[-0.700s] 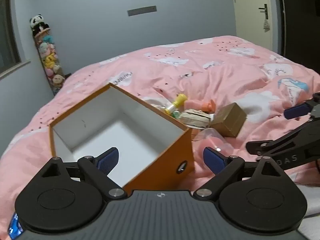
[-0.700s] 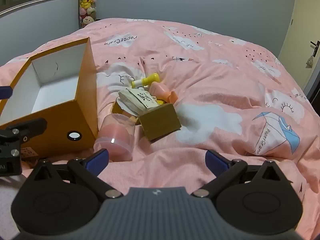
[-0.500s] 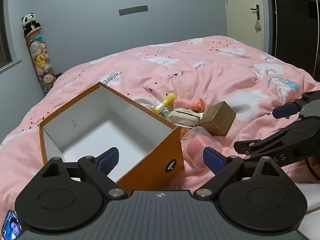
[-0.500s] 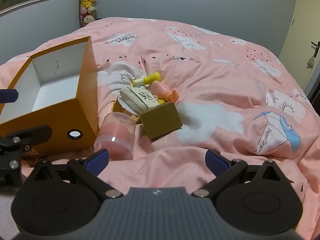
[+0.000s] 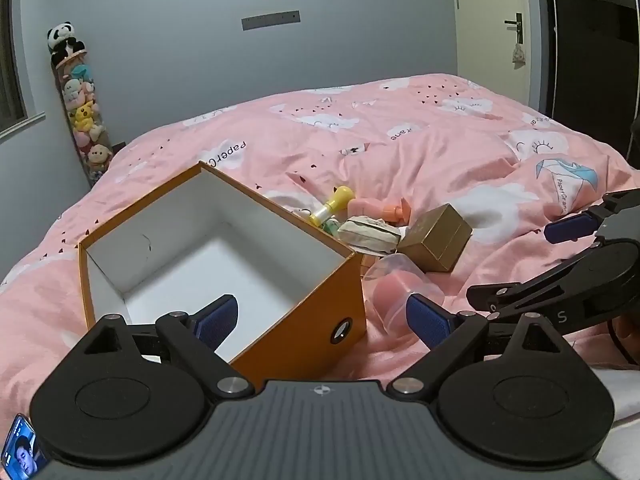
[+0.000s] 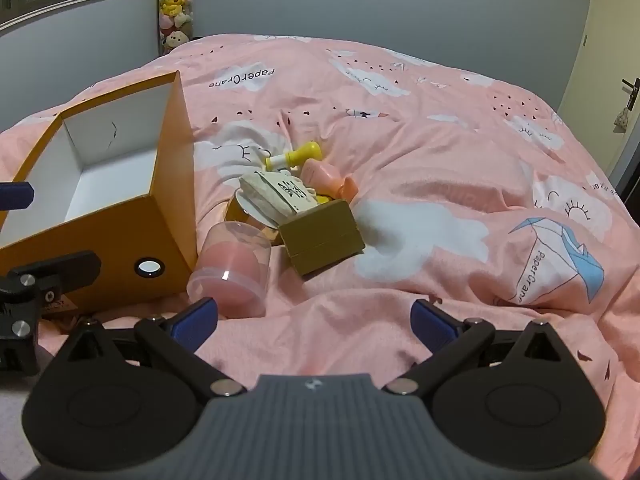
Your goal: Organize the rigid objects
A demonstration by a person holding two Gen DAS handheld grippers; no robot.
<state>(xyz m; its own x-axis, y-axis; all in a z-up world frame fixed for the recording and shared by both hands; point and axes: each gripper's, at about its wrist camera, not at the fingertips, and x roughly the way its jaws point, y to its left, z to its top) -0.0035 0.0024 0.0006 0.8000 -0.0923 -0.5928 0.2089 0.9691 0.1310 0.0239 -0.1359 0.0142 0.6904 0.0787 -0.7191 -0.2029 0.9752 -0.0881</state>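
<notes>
An open orange box (image 5: pixel 304 320) with a white inside, and nothing in it, sits on the pink bedspread (image 5: pixel 420 152). To its right lie a clear cylinder (image 6: pixel 232 268) with a pink filling, a gold-brown small box (image 6: pixel 324 236), a cream pouch (image 6: pixel 280 196), a yellow-capped bottle (image 6: pixel 298 157) and a peach bottle (image 6: pixel 324 176). My left gripper (image 5: pixel 322 318) is open, low over the box's near corner. My right gripper (image 6: pixel 315 316) is open over bare bedspread, just short of the cylinder and the small box. Neither holds anything.
The orange box (image 6: pixel 120 240) stands left of the pile in the right wrist view. A tall tube of plush toys (image 5: pixel 82 104) stands in the far left corner against the grey wall. A door (image 5: pixel 516 28) is at the far right. A phone (image 5: pixel 18 446) shows at the lower left edge.
The left wrist view has swung slightly and levelled out, so the box and pile sit a little more to the left. The right gripper has hardly moved. Both stay open.
</notes>
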